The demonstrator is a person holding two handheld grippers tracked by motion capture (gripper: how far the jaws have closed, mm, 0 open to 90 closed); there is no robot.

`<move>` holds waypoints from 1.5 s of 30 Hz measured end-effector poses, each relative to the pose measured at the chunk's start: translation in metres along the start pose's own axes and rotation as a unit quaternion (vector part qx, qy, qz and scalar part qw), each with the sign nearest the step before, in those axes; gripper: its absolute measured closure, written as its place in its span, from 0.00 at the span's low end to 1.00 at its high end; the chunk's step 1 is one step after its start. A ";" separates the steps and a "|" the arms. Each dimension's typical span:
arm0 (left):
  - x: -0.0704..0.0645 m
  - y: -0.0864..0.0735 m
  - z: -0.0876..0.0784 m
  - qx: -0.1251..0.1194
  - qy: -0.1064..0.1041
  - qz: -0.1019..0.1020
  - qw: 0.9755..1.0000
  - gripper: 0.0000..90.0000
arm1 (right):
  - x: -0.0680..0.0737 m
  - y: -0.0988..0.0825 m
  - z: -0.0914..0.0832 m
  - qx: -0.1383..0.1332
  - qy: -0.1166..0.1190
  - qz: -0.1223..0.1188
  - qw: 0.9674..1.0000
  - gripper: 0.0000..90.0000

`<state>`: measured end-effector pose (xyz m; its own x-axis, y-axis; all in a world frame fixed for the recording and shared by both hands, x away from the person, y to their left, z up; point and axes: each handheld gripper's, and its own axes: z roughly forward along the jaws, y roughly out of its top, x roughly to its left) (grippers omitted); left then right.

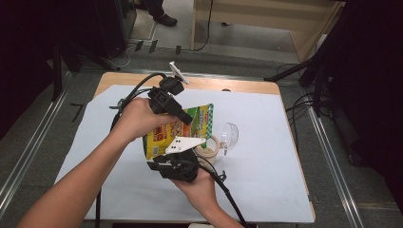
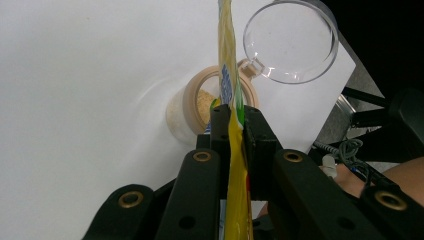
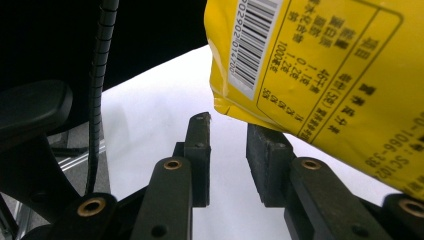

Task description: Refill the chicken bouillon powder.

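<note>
nearest the person, the right gripper (image 1: pixel 164 164) sits low at the near edge of the yellow snack bag (image 1: pixel 177 130); in the right gripper view its jaws stand partly open with a bare gap between the pads and the bag's barcode corner (image 3: pixel 320 65) hanging just above the right pad, so it grips nothing. a little farther, the left gripper (image 2: pixel 235 125) is clamped tight on the bag's edge and holds it upright over the small open jar (image 2: pixel 200 107), which already has some beige crumbs inside; its clear hinged lid (image 2: pixel 290 40) stands open on the far right side. the main risk is spillage: the bag's mouth looks wider than the jar's opening, so contents may scatter onto the white table cover (image 1: pixel 266 166). a nudge from the bag or the right gripper could tip the light jar.
</note>
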<state>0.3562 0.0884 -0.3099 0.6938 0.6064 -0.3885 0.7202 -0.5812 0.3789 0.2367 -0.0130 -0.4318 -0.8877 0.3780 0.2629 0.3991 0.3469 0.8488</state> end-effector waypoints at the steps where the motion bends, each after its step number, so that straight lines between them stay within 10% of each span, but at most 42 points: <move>1: 0.000 0.000 0.000 -0.001 0.001 0.000 1.000 0.96 | 0.000 0.000 0.000 0.000 0.000 0.000 1.000 0.81; 45: 0.000 0.001 0.001 -0.002 0.012 -0.003 1.000 0.96 | -0.001 0.000 0.000 -0.003 -0.006 -0.005 1.000 0.81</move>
<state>0.3567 0.0879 -0.3103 0.6897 0.6228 -0.3694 0.7237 -0.5760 0.3802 0.2376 -0.0131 -0.4320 -0.8891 0.3845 0.2482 0.3882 0.3465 0.8539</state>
